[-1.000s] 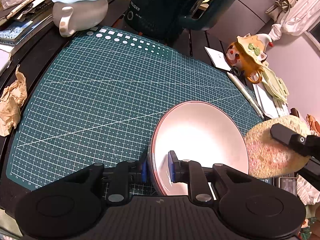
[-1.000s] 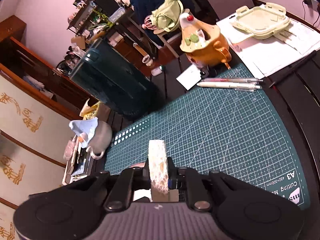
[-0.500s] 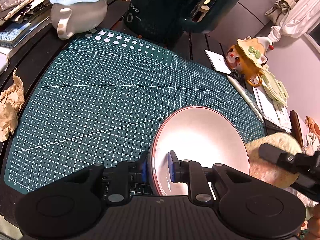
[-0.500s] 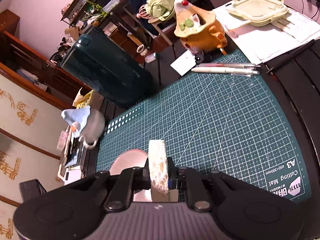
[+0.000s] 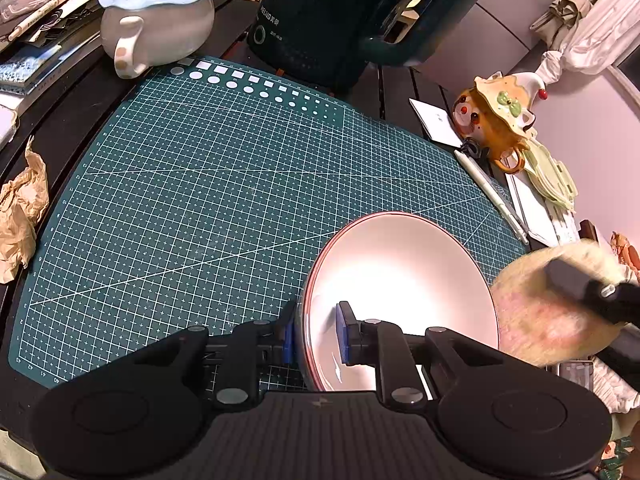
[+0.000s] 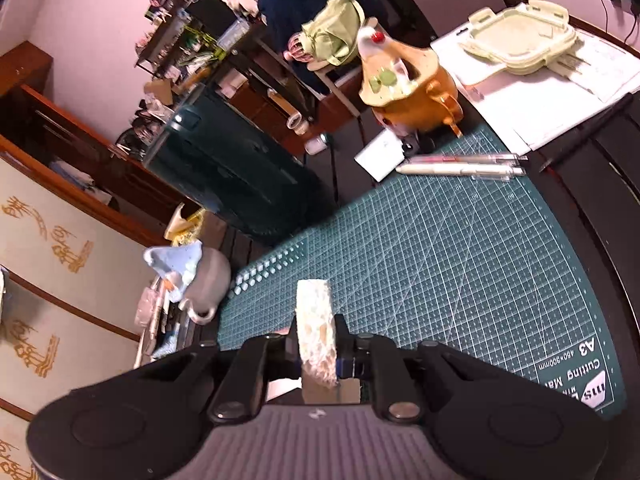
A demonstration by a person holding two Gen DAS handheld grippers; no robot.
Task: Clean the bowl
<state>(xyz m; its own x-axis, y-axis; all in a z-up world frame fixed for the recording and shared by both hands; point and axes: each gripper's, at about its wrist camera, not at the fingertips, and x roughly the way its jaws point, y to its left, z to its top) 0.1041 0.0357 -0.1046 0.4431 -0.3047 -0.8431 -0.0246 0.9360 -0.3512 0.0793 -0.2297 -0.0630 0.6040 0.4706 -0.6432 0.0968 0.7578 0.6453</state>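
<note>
The white round ceramic bowl with a thin red rim sits tilted at the near right part of the dark green gridded cutting mat, its open face turned up and toward the far side. The left gripper is clamped on the bowl's near wall: one blue pad presses the inside surface and the other lies against the outside, so the jaws stand only as far apart as the wall is thick.

Just to the right of the bowl, the round pale-yellow sponge appears blurred, held edge-on beside the rim; whether it touches the rim cannot be told. The right gripper is closed on this sponge, whose thin edge rises upright between the black fingers in the right wrist view.

At the far edge of the mat stands a dark green electric kettle. To its left is a grey animal-shaped teapot with a light blue lid. On the right, beyond the mat, stands an orange figure-shaped teapot with a cream lid, with a white pen lying near it. Crumpled brown paper lies off the mat's left edge.
</note>
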